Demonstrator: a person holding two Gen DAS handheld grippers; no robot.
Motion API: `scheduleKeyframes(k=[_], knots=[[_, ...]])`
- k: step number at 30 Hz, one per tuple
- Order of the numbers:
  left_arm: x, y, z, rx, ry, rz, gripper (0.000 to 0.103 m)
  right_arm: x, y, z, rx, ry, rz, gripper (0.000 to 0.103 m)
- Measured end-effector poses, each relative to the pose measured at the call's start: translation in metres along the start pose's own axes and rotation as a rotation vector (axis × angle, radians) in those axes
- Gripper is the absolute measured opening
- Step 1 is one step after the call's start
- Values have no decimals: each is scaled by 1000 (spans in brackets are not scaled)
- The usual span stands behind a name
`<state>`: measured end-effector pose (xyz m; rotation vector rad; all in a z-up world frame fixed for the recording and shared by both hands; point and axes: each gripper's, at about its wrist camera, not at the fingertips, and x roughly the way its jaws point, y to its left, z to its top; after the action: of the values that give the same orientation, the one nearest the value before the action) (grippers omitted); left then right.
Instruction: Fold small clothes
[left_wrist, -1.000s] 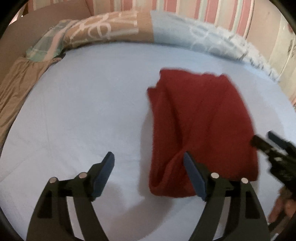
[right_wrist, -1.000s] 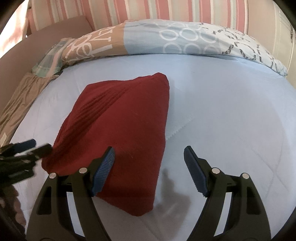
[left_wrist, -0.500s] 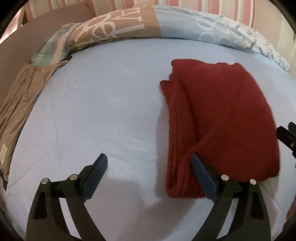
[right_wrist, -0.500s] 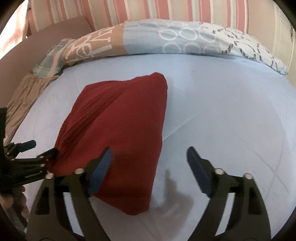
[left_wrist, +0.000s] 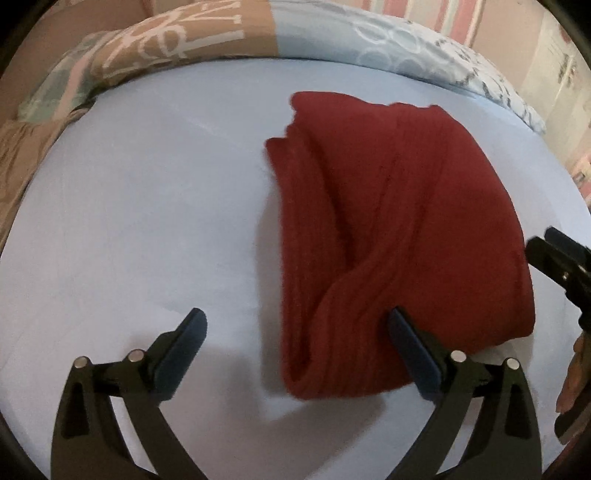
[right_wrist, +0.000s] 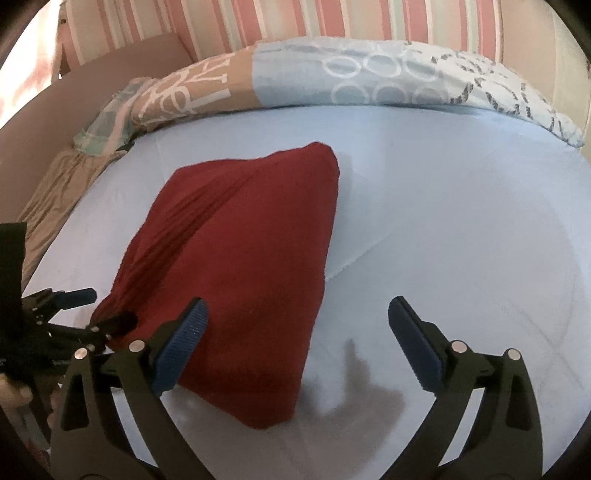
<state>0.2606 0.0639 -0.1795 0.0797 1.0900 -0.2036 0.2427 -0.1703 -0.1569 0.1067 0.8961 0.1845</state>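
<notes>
A folded dark red knit garment (left_wrist: 399, 229) lies flat on the light blue bedsheet (left_wrist: 147, 221). My left gripper (left_wrist: 295, 317) hovers over its near left corner. Its jaws are opening, with that corner lying between them, and the right finger (left_wrist: 413, 350) stands over the cloth without pinching it. In the right wrist view, my right gripper (right_wrist: 297, 304) hangs above the near right edge of the garment (right_wrist: 251, 258). Its jaws are opening too. The left finger (right_wrist: 181, 347) is above the cloth and the other is above bare sheet. Each gripper shows at the edge of the other's view.
A patterned duvet (right_wrist: 332, 81) in tan and pale blue runs along the far side of the bed. Tan bedding (right_wrist: 55, 192) lies at the far left, under a striped wall (right_wrist: 295, 22). A person's fingers (left_wrist: 576, 369) show beside the right gripper's handle.
Both grippers' jaws have spread wider. The left gripper has sunk a little toward the garment's near corner. The garment has stayed in place on the sheet.
</notes>
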Motion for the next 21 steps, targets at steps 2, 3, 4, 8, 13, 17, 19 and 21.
scheduleKeyframes(k=[2, 3, 4, 8, 13, 17, 19, 21], knots=[[3, -3, 2, 24, -3, 9, 99, 6, 1, 2, -7, 5, 0, 98], [5, -5, 4, 31, -7, 7, 99, 11, 1, 5, -8, 6, 0, 98], [7, -5, 6, 32, -8, 1, 99, 14, 0, 8, -4, 7, 3, 98], [15, -11, 11, 52, -3, -2, 98, 30, 0, 21, -2, 28, 20, 98], [19, -21, 8, 65, -27, -4, 85, 41, -6, 10, 39, 75, 47, 98], [27, -24, 8, 32, -26, -35, 74, 47, -5, -4, 53, 98, 71, 93], [27, -29, 8, 48, -35, -43, 65, 49, -1, -7, 39, 97, 75, 84], [26, -34, 7, 68, -49, -28, 60, 47, 5, -7, 13, 84, 77, 70]])
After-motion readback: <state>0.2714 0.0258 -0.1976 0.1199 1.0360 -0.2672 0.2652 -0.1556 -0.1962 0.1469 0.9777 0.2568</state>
